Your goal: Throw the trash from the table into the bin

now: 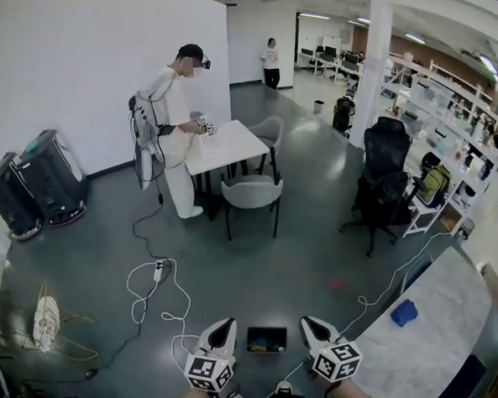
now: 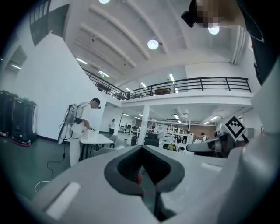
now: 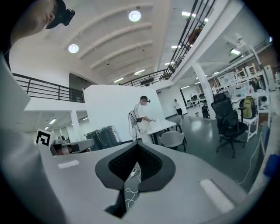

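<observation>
The left gripper (image 1: 223, 326) and the right gripper (image 1: 311, 323) are held side by side at the 6 o'clock edge of the head view. Both are pointed forward, with their jaws closed together and nothing caught between them. A small black bin (image 1: 266, 339) is seen on the floor directly between the two, with some coloured contents showing inside.

A grey table (image 1: 446, 329) is seen at 4 o'clock, and a crumpled blue object (image 1: 403, 312) lies near its left edge, well apart from the bin. White cables (image 1: 149, 288) are looped over the dark floor at 8 o'clock, just beyond the left gripper.

Farther out, at 11 o'clock, a person in white (image 1: 173, 123) is pictured standing at a white table (image 1: 229, 145), which is flanked by grey chairs (image 1: 250, 192). Black wheeled cases (image 1: 33, 182) are parked against the wall at 9 o'clock. A black office chair (image 1: 382, 177) stands at 2 o'clock beside a white column (image 1: 371, 60), with shelving (image 1: 446, 115) ranged behind it.
</observation>
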A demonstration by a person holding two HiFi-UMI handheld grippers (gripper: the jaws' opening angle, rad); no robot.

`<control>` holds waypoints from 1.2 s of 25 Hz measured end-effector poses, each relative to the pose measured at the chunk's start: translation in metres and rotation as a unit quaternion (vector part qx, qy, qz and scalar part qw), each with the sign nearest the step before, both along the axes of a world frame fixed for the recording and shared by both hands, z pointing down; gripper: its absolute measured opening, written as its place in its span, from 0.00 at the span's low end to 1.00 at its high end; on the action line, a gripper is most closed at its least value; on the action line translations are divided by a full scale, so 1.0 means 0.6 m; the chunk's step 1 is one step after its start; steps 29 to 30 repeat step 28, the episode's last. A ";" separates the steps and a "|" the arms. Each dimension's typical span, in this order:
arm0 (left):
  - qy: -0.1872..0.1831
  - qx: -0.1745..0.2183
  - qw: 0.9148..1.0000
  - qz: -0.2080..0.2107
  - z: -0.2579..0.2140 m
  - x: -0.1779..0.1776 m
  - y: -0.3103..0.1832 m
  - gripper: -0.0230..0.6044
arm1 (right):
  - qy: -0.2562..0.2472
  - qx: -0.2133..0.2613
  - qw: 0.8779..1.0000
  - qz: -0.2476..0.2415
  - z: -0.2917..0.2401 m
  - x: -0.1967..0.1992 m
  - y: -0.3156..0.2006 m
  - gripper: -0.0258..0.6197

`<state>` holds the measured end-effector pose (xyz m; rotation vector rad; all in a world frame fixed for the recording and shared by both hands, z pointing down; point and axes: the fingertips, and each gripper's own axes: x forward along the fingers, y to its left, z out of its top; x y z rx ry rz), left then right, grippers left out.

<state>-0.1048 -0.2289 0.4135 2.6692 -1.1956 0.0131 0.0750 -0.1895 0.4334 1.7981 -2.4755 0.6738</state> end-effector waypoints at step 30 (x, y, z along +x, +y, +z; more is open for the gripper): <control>0.018 0.025 0.995 0.098 -0.079 -0.053 0.122 0.04 | 0.044 0.043 0.998 0.016 -0.103 -0.153 0.101 0.08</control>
